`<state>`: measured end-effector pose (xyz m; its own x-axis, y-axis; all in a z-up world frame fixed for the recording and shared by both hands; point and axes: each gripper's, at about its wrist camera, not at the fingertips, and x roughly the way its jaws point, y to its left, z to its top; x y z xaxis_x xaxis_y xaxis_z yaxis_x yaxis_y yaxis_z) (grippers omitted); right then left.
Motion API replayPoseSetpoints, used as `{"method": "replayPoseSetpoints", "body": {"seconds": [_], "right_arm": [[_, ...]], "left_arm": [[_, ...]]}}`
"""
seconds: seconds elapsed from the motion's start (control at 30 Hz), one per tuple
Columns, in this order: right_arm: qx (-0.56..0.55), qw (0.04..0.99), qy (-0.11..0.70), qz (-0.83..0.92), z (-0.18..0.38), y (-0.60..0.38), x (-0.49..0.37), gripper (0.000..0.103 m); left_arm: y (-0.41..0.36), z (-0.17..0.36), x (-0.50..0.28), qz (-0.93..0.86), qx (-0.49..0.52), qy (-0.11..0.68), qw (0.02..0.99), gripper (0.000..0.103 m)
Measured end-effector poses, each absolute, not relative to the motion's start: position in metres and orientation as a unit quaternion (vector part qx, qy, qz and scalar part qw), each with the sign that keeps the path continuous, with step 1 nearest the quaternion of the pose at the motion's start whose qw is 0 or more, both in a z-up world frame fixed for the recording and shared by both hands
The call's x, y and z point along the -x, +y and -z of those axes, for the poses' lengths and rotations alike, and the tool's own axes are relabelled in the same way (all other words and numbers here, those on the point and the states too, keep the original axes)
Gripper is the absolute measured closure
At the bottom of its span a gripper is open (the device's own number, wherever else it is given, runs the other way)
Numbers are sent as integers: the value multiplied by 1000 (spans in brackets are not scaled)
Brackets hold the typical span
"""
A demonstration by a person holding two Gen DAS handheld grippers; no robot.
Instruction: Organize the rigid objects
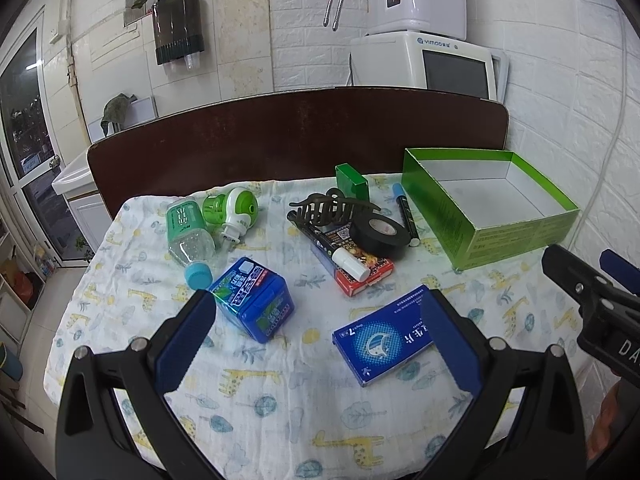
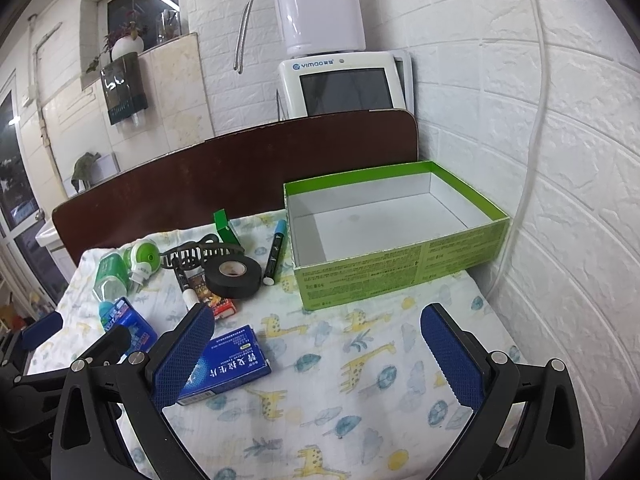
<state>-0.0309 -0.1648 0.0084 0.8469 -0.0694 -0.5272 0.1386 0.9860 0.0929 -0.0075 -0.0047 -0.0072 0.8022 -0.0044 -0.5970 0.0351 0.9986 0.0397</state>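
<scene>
An empty green box (image 1: 516, 236) (image 2: 400, 268) stands open at the table's far right. On the giraffe cloth (image 1: 280, 392) lie a flat blue box (image 1: 380, 344) (image 2: 228, 368), a blue cube tub (image 1: 256, 304) (image 2: 134, 326), a tape roll (image 1: 380, 234) (image 2: 234, 276), a red box (image 1: 362, 274), markers (image 1: 406, 216) (image 2: 276, 250), a hair claw (image 1: 330, 208), a bottle (image 1: 188, 232) and a green plug-in device (image 1: 232, 210). My left gripper (image 1: 318, 314) is open above the near items. My right gripper (image 2: 318, 332) is open, in front of the green box.
A small green carton (image 1: 352, 182) stands at the back. A dark brown board (image 1: 296, 136) rises behind the table. A white brick wall (image 2: 560, 200) with a hanging cable runs along the right. White appliances (image 1: 424, 56) stand behind the board.
</scene>
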Motion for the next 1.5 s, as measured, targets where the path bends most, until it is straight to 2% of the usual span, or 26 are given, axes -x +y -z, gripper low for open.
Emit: {"method": "replayPoseSetpoints", "body": {"seconds": [0.93, 1.5], "right_arm": [[-57, 963, 262, 36, -19, -163, 41, 0], [-62, 958, 279, 25, -9, -163, 32, 0]], "left_arm": [[-10, -5, 19, 6, -22, 305, 952, 1], [-4, 8, 15, -2, -16, 325, 946, 1]]}}
